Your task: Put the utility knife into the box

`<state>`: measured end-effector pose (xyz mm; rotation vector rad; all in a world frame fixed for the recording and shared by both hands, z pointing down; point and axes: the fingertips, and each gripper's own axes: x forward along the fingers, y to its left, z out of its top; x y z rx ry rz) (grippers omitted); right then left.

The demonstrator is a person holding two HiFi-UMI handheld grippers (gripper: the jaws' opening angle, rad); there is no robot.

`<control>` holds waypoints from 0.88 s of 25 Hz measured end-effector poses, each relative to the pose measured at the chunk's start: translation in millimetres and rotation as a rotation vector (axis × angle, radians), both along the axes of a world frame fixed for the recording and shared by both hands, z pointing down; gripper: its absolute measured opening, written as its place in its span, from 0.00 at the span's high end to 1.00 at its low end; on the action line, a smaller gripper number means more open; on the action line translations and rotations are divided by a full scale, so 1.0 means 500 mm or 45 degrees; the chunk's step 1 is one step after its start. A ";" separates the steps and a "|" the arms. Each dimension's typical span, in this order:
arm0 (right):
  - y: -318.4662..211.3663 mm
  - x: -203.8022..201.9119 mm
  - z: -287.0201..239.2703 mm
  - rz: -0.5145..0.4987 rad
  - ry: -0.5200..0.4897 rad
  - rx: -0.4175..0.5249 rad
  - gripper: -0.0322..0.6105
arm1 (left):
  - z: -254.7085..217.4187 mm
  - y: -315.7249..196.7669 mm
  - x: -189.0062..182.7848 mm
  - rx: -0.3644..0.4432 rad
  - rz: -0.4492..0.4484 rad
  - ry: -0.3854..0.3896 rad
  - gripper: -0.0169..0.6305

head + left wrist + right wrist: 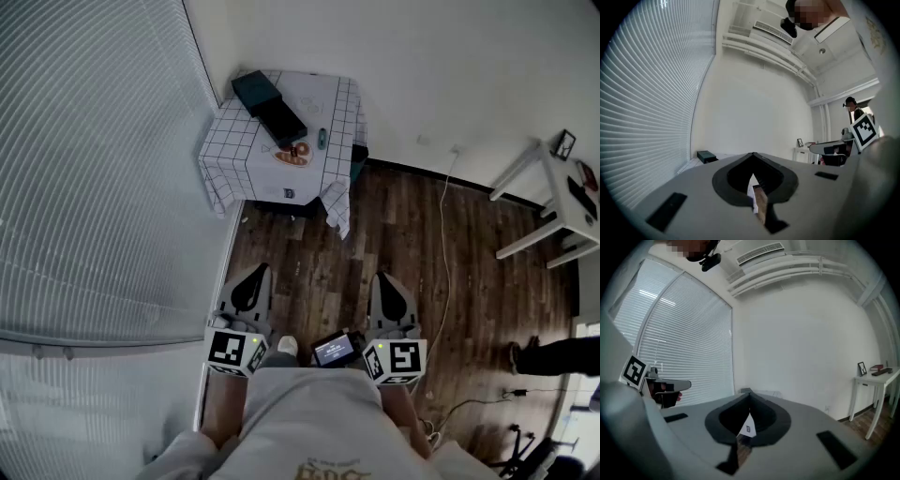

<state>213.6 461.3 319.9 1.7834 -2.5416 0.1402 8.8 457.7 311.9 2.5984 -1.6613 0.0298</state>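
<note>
standing well back from checked table (pixel 246 159) | left gripper (pixel 258 269), right gripper (pixel 385 277): jaws together, empty | utility knife (pixel 322 139) on table beside black box (pixel 272 108), orange item (pixel 298 153) near | wood floor (pixel 394 225) between; blinds (pixel 94 169) left, cable (pixel 444 244) right

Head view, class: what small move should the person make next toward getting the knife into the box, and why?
Probably step forward toward the table. It stands well away across the wooden floor, while the left tongs and right tongs are shut and empty, far short of it. What looks like the knife lies on the table near the dark box, out of reach.
</note>
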 end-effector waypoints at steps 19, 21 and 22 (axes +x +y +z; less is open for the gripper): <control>0.007 0.027 0.019 -0.049 0.026 -0.023 0.94 | -0.008 0.029 0.046 0.007 -0.010 -0.048 0.96; -0.003 0.022 0.017 -0.058 0.029 -0.022 0.94 | -0.007 0.019 0.041 0.013 -0.021 -0.052 0.96; -0.010 0.020 0.017 -0.060 0.029 -0.021 0.94 | -0.006 0.011 0.040 0.018 -0.023 -0.053 0.96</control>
